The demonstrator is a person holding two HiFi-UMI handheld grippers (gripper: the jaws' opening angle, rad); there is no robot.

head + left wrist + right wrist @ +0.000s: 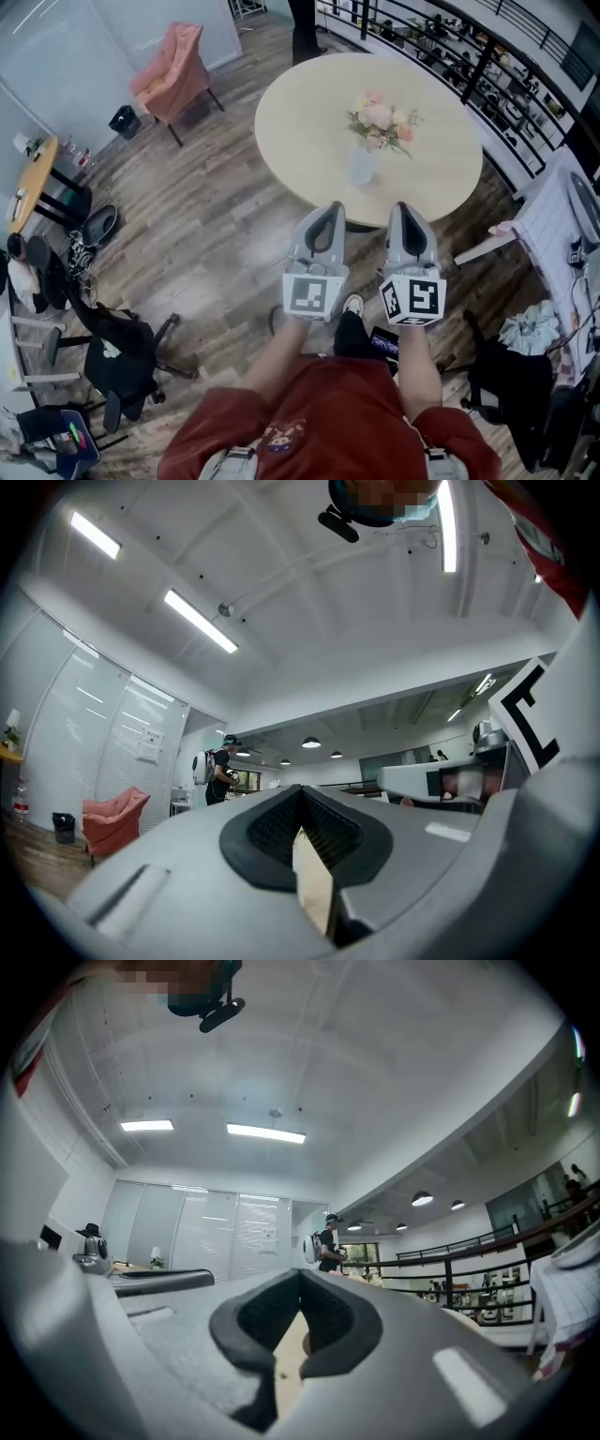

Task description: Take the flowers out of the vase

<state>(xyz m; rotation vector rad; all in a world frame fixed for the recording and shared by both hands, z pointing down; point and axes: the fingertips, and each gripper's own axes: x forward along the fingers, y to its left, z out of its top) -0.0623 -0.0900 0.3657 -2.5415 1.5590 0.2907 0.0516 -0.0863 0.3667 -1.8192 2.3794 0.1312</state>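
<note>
A clear glass vase (361, 165) stands upright on the round beige table (291, 122), holding a bunch of pink and cream flowers (380, 120) with green leaves. My left gripper (329, 208) and right gripper (401, 207) are held side by side at the table's near edge, short of the vase and pointing toward it. Both are shut with nothing between the jaws. In the left gripper view, the left gripper (301, 791) has its tips meeting, and a strip of beige tabletop shows below them. The right gripper (300, 1275) looks the same in its own view. Neither gripper view shows the vase.
A pink armchair (173, 66) stands beyond the table at the left. A black office chair (117, 361) and a desk (33, 183) are at the left, a black railing (487, 56) and a cloth-draped stand (553, 225) at the right. A person with a backpack (217, 771) stands far off.
</note>
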